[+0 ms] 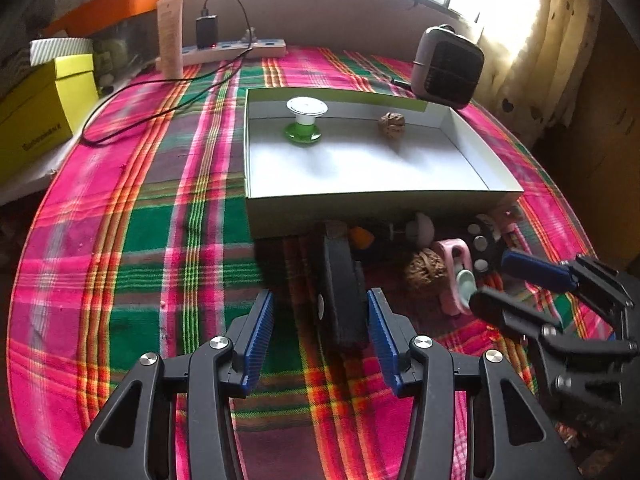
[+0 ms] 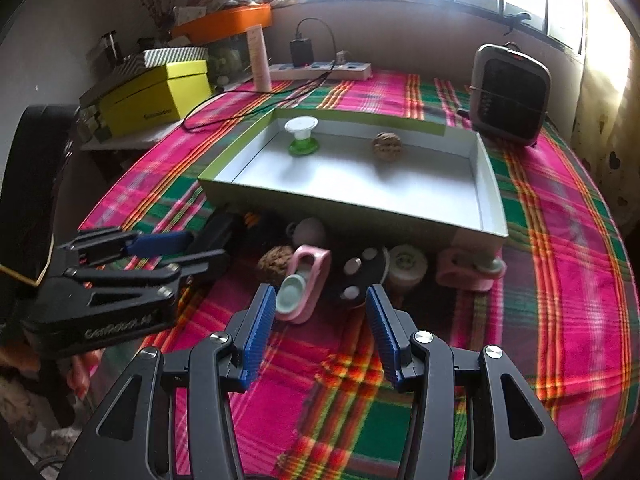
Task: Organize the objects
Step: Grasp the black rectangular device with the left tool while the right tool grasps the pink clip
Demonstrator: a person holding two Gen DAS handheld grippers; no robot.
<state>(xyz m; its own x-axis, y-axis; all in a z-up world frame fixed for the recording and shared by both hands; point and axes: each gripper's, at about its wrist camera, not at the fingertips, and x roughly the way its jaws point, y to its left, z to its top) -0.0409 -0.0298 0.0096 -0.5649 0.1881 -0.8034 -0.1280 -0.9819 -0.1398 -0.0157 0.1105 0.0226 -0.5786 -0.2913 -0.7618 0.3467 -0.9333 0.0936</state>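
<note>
While the shallow white cardboard box (image 1: 460,152) holds a green-and-white spool (image 1: 305,120) and a walnut (image 1: 392,123), the left gripper (image 1: 320,312) stands half open, empty, a black rectangular block (image 1: 344,296) just beyond its pads. The right gripper (image 2: 320,304), also half open and empty, tilts down towards a pink plastic clip (image 2: 304,284) and black dotted disc (image 2: 362,274) on the plaid cloth (image 2: 560,280).

My tongs carry blue ribbed pads (image 2: 260,332) on black arms. Under them, woven tablecloth (image 1: 132,240): pink, green, orange plaid. Ahead, shallow cardboard tray (image 2: 486,184): white inside, lime-green rim. In it, green-and-white spool (image 2: 301,136), brown walnut (image 2: 386,147). Beside my tips, pale pink clip (image 2: 310,276).
</note>
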